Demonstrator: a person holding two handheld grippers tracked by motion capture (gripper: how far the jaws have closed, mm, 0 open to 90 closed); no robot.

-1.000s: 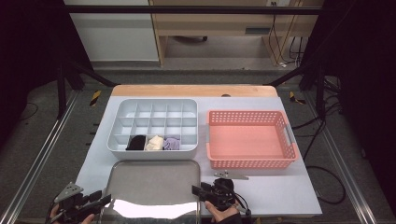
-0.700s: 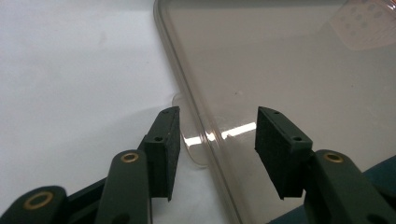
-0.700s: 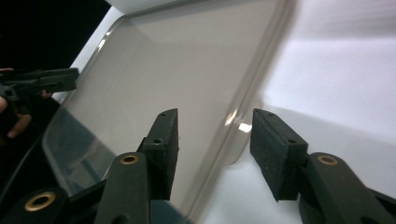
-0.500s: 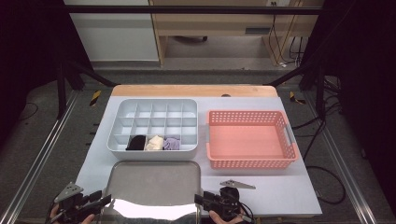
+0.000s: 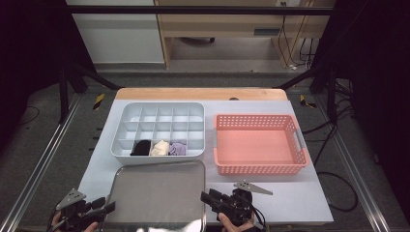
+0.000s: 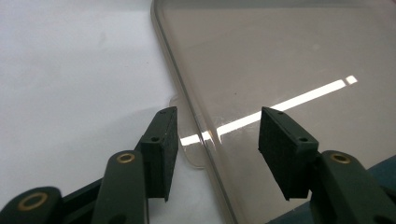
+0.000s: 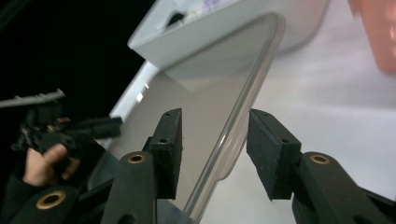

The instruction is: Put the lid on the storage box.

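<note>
One clear lid point(image 5: 157, 193) is laid flat at the near edge of the tabletop point(image 5: 290, 198), between two tongs. One grey organiser point(image 5: 162, 126) with many cells is set behind it toward the far left, and one pink basket point(image 5: 258, 145) is set beside that toward the right edge. Three rolled socks are counted in the organiser's near row: one black point(image 5: 141, 147), one cream point(image 5: 159, 147), one lilac point(image 5: 178, 148).

The left tongs point(image 5: 110, 208) are held at the lid's near left corner, the right tongs point(image 5: 207, 198) at its near right side. In the left gripper view the left tongs point(image 6: 217, 140) are seen open, just widened, with the lid's rim and small tab between the pads, neither pad pressed on it. In the right gripper view the right tongs point(image 7: 214, 140) are likewise seen parted, just narrowed, astride the lid's raised edge without contact.

The tabletop is pale and matte, with a wooden strip along its far edge. Grey floor, metal rails, cables and a wooden cabinet are seen around it in the high view.

The lid's tab and a bright reflected streak are shown by the left gripper view. The other hand point(image 7: 44, 161) with its tongs is shown beyond the lid in the right gripper view.
</note>
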